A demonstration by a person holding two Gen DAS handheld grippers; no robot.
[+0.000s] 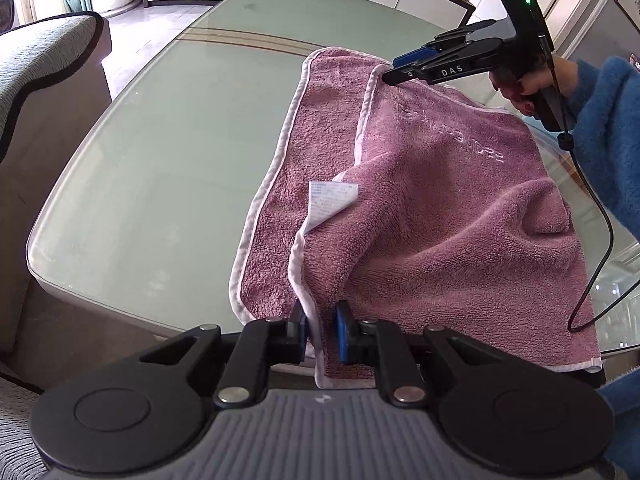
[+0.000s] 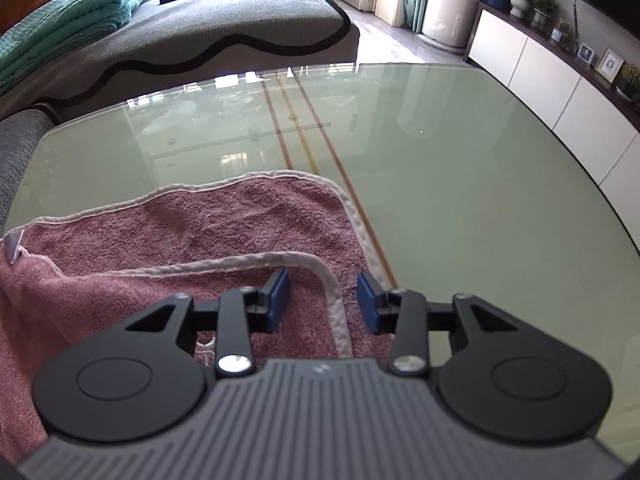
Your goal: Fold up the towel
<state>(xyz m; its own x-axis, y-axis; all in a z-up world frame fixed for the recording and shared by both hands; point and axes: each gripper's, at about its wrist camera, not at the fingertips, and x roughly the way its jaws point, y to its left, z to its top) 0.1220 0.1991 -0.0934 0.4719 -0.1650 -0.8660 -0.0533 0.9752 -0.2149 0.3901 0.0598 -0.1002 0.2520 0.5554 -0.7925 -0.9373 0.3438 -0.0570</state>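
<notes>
— Where's the towel (image 1: 440, 208) from my side?

— On the glass table (image 1: 160, 160), toward its right part in my left wrist view, folded over: the upper layer lies on the lower, whose edge shows to the left. A label (image 1: 332, 200) sits at the upper layer's left edge.

— And my grippers?

— My left gripper (image 1: 320, 332) is at the near hem, the trim between its pads. My right gripper (image 2: 323, 300) is at the far corner, straddling the upper layer's edge. A sofa (image 2: 200, 28) stands beyond the table, a cabinet (image 2: 540, 80) to the right.
</notes>
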